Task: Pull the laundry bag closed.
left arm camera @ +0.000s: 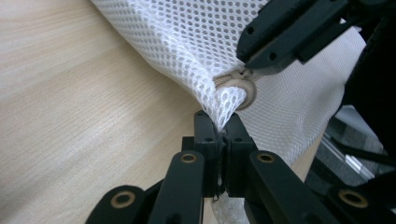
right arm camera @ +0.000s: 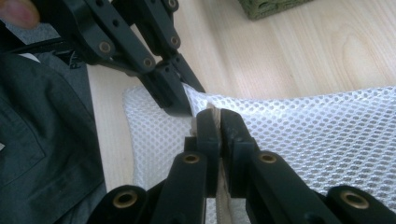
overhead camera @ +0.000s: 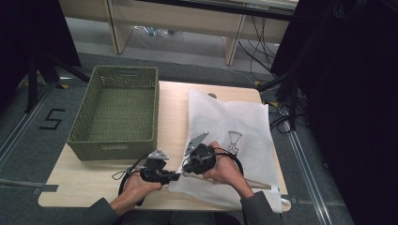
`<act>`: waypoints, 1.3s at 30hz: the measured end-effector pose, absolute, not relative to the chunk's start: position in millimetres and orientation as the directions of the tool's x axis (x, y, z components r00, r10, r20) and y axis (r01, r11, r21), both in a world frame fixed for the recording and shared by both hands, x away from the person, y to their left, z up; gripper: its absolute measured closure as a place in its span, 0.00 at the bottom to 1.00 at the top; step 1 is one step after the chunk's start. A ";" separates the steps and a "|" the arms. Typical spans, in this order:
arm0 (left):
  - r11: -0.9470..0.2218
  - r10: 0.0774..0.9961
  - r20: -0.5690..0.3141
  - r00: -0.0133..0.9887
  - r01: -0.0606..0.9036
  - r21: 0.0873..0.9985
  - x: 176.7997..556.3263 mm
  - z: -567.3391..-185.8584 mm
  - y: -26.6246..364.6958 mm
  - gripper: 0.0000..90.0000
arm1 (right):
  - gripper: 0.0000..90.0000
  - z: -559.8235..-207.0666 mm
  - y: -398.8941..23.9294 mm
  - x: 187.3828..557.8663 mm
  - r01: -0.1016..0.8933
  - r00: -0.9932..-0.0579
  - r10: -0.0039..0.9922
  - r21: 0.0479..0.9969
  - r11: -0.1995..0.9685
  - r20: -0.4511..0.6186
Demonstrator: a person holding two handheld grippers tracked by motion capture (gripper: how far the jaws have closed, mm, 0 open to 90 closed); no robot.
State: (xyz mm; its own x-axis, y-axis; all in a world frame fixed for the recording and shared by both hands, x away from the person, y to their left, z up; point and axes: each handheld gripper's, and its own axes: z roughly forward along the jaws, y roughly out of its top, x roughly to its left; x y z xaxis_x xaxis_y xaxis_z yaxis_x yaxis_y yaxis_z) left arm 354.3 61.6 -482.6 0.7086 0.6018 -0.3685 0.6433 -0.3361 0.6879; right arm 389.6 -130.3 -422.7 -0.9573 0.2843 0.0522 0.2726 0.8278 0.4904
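Note:
A white mesh bag (overhead camera: 234,122) with a black print lies flat on the right half of the wooden table (overhead camera: 89,180). At its near left corner both grippers meet. My left gripper (left arm camera: 222,122) is shut on a pinch of the mesh edge (left arm camera: 224,100), which rises in a peak from its jaws. My right gripper (right arm camera: 215,116) is shut on a small beige pull (left arm camera: 243,86) at the same corner, right beside the left gripper (right arm camera: 180,100). From above, the left gripper (overhead camera: 174,176) and right gripper (overhead camera: 187,168) sit tip to tip.
An empty green woven basket (overhead camera: 112,146) stands on the table's left half, just beyond the left hand. The person's sleeves come in at the near edge. Dark stands and cables line the floor on both sides of the table.

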 end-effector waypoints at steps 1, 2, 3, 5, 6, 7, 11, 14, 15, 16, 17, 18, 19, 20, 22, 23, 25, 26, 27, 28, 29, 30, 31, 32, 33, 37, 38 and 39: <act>-0.324 0.594 -0.387 0.705 0.651 0.687 355.3 -482.3 62.9 0.96 | 0.98 -421.8 -130.6 388.4 0.273 -0.957 0.286 0.497 0.824 0.052; -0.312 0.588 -0.407 0.699 0.660 0.684 355.9 -483.3 63.9 0.96 | 0.98 -420.7 -131.1 387.0 0.270 -0.958 0.284 0.500 0.823 0.049; -0.313 0.578 -0.414 0.703 0.660 0.683 355.0 -484.6 63.0 0.96 | 0.98 -419.9 -131.8 386.3 0.267 -0.958 0.282 0.501 0.823 0.048; -0.334 0.573 -0.400 0.715 0.650 0.683 352.9 -484.9 61.6 0.95 | 0.98 -420.9 -132.4 386.2 0.266 -0.959 0.281 0.498 0.825 0.048; -0.339 0.577 -0.390 0.717 0.646 0.684 352.3 -484.4 60.8 0.95 | 0.98 -421.7 -131.9 385.8 0.262 -0.960 0.276 0.497 0.827 0.047; -0.340 0.580 -0.389 0.715 0.647 0.682 352.8 -484.3 60.7 0.95 | 0.98 -422.5 -131.3 385.1 0.265 -0.959 0.279 0.493 0.829 0.047; -0.328 0.599 -0.385 0.702 0.653 0.683 353.1 -484.2 61.2 0.96 | 0.98 -423.7 -132.6 382.6 0.270 -0.957 0.286 0.497 0.825 0.044; -0.313 0.595 -0.412 0.690 0.671 0.672 355.1 -486.7 61.5 0.96 | 0.98 -424.5 -134.3 381.8 0.265 -0.958 0.283 0.502 0.823 0.041; -0.317 0.592 -0.413 0.692 0.672 0.669 355.0 -486.9 61.7 0.96 | 0.98 -425.3 -135.2 381.6 0.273 -0.956 0.290 0.500 0.822 0.045; -0.319 0.590 -0.415 0.693 0.672 0.668 355.1 -487.5 62.0 0.96 | 0.98 -426.4 -135.3 381.3 0.279 -0.955 0.294 0.498 0.821 0.050; -0.315 0.587 -0.425 0.689 0.678 0.664 356.0 -488.2 62.8 0.96 | 0.98 -427.0 -135.1 381.5 0.281 -0.954 0.295 0.499 0.820 0.052; -0.307 0.587 -0.436 0.682 0.686 0.660 356.4 -488.6 63.3 0.96 | 0.98 -427.6 -135.0 381.5 0.282 -0.954 0.295 0.499 0.819 0.055; -0.300 0.590 -0.440 0.677 0.689 0.659 356.5 -489.1 63.4 0.96 | 0.98 -428.1 -134.7 381.5 0.280 -0.954 0.294 0.501 0.819 0.052; -0.298 0.591 -0.440 0.676 0.690 0.659 355.9 -489.3 63.4 0.95 | 0.98 -428.5 -134.6 381.9 0.276 -0.955 0.292 0.505 0.818 0.050; -0.304 0.573 -0.458 0.680 0.695 0.651 355.5 -488.8 63.2 0.91 | 0.98 -428.8 -133.9 382.2 0.275 -0.956 0.290 0.501 0.820 0.050; -0.305 0.574 -0.455 0.681 0.693 0.653 355.9 -488.2 63.1 0.90 | 0.98 -428.8 -133.6 382.0 0.271 -0.957 0.287 0.500 0.823 0.046; -0.321 0.565 -0.444 0.695 0.681 0.658 356.8 -487.9 61.1 0.88 | 0.98 -428.7 -133.8 382.1 0.271 -0.956 0.290 0.503 0.821 0.043; -0.330 0.556 -0.451 0.699 0.683 0.652 356.8 -488.1 60.2 0.87 | 0.98 -428.4 -134.0 382.3 0.270 -0.957 0.288 0.501 0.822 0.044; -0.349 0.538 -0.462 0.705 0.685 0.639 356.8 -489.2 58.2 0.84 | 0.98 -428.1 -134.2 382.8 0.269 -0.957 0.286 0.504 0.821 0.044; -0.354 0.538 -0.457 0.708 0.682 0.640 356.9 -489.8 57.6 0.80 | 0.98 -427.2 -133.9 382.7 0.267 -0.957 0.286 0.510 0.818 0.043; -0.352 0.542 -0.455 0.707 0.682 0.641 357.2 -491.0 56.3 0.77 | 0.98 -426.9 -133.6 382.7 0.260 -0.960 0.278 0.506 0.822 0.043; -0.350 0.537 -0.464 0.705 0.686 0.638 358.2 -491.9 55.5 0.75 | 0.98 -427.0 -133.4 382.3 0.260 -0.960 0.276 0.506 0.822 0.045; -0.343 0.535 -0.468 0.704 0.687 0.640 359.3 -492.3 55.7 0.74 | 0.98 -427.2 -133.3 382.2 0.255 -0.962 0.271 0.507 0.823 0.043; -0.338 0.534 -0.471 0.702 0.688 0.642 359.7 -491.9 56.3 0.71 | 0.98 -427.2 -133.5 382.5 0.248 -0.964 0.262 0.506 0.826 0.045; -0.335 0.531 -0.478 0.700 0.691 0.640 360.1 -489.7 57.9 0.69 | 0.98 -426.8 -134.0 382.3 0.260 -0.961 0.274 0.506 0.823 0.048; -0.319 0.523 -0.491 0.697 0.694 0.645 362.0 -483.0 64.2 0.61 | 0.98 -425.9 -135.8 382.2 0.255 -0.962 0.269 0.509 0.822 0.046; -0.314 0.522 -0.497 0.693 0.698 0.644 362.5 -481.4 66.7 0.60 | 0.98 -426.1 -136.2 382.2 0.254 -0.962 0.269 0.511 0.821 0.046; -0.298 0.520 -0.511 0.684 0.706 0.642 363.8 -479.3 70.8 0.58 | 0.98 -426.1 -136.7 381.8 0.259 -0.961 0.273 0.512 0.819 0.049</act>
State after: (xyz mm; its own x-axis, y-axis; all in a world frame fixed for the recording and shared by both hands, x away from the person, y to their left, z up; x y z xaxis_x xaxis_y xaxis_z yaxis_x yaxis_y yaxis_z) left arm 363.8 70.8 -479.3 0.6842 0.5200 -0.5114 0.7065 -0.2982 0.6419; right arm 381.8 -136.7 -426.1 -0.9607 0.2734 0.0488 0.2591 0.8193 0.5115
